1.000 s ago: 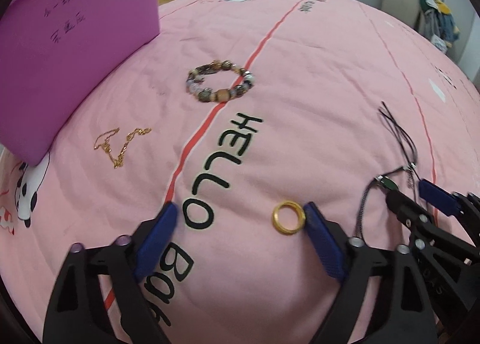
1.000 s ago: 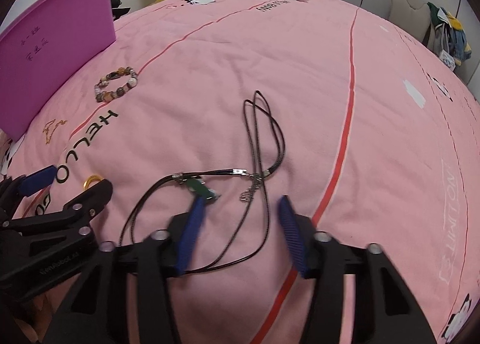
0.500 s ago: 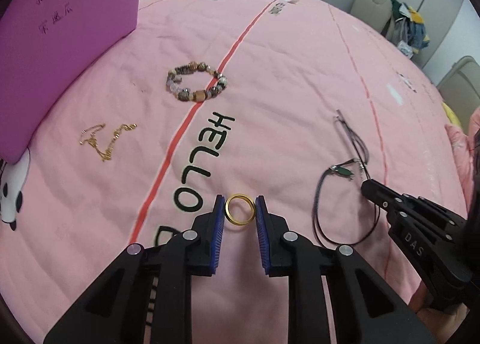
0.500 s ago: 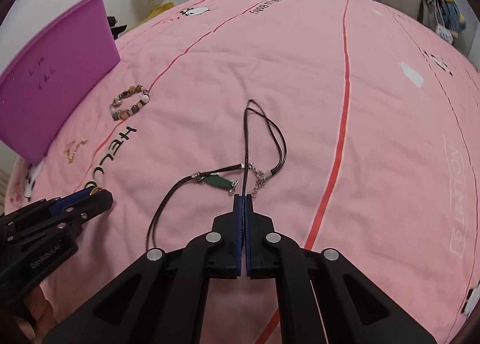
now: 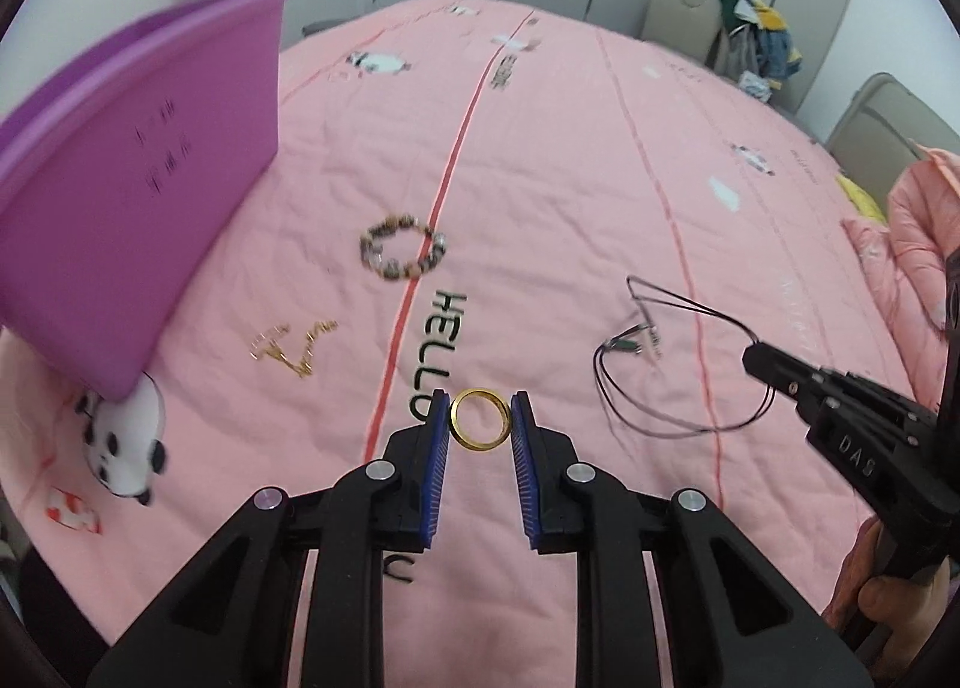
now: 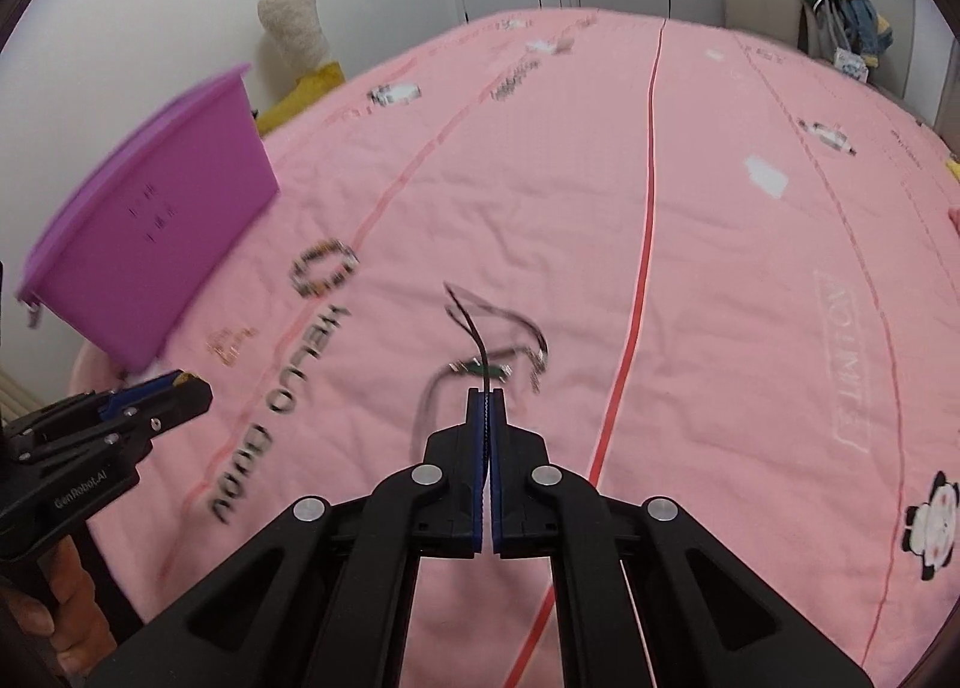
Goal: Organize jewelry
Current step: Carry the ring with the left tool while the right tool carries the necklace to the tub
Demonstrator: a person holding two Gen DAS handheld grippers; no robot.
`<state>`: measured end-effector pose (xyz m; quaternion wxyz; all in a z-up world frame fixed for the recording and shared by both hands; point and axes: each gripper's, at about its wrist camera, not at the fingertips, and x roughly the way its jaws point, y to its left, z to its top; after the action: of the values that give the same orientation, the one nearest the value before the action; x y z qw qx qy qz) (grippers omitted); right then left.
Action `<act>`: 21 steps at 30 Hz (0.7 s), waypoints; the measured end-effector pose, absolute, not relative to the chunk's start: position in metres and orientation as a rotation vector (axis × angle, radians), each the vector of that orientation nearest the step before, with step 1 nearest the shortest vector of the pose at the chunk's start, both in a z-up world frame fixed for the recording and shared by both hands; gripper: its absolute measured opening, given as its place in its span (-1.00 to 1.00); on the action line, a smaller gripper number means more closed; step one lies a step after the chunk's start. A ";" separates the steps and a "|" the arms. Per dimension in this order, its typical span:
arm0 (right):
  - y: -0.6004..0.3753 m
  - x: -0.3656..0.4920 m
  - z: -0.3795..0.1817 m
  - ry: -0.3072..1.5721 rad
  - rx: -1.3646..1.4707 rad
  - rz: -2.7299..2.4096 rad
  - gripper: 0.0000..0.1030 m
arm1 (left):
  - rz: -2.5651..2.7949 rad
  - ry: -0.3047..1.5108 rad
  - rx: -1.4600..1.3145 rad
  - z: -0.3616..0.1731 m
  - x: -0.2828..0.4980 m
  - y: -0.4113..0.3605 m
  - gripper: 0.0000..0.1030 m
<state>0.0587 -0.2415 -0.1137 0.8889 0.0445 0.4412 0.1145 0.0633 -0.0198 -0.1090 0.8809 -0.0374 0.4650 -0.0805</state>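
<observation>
My left gripper is shut on a gold ring, held off the pink bedspread between its blue pads. My right gripper is shut on the black cord of a necklace with a green pendant; the cord hangs from its tip down to the bed. In the left wrist view the necklace trails from the right gripper. A beaded bracelet and a thin gold chain lie on the bed. A purple bin stands at the left.
The pink bedspread carries black "HELLO" lettering, red stripes and panda prints. A cream plush toy sits beyond the bin. A chair with clothes stands at the far right by white cabinet doors. A pink jacket lies at the right edge.
Both grippers shut, the left on the ring and the right on the necklace cord, then rose off the bed with them. The necklace is partly lifted and swinging.
</observation>
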 end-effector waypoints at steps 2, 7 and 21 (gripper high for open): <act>-0.237 0.053 -0.092 0.881 0.095 0.243 -0.96 | -0.186 0.952 -0.077 -0.096 0.057 -0.012 -0.60; -0.216 0.045 -0.034 0.789 0.084 0.272 -0.96 | -0.205 0.904 -0.060 -0.060 0.045 0.008 -0.60; -0.111 0.062 0.133 0.526 0.057 0.461 -0.96 | -0.149 0.727 -0.054 0.073 0.053 0.115 -0.60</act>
<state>0.0616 -0.1107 0.1331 0.9391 0.0280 0.2577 0.2257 0.0531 0.1151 0.0726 0.9316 -0.0265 0.3550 -0.0728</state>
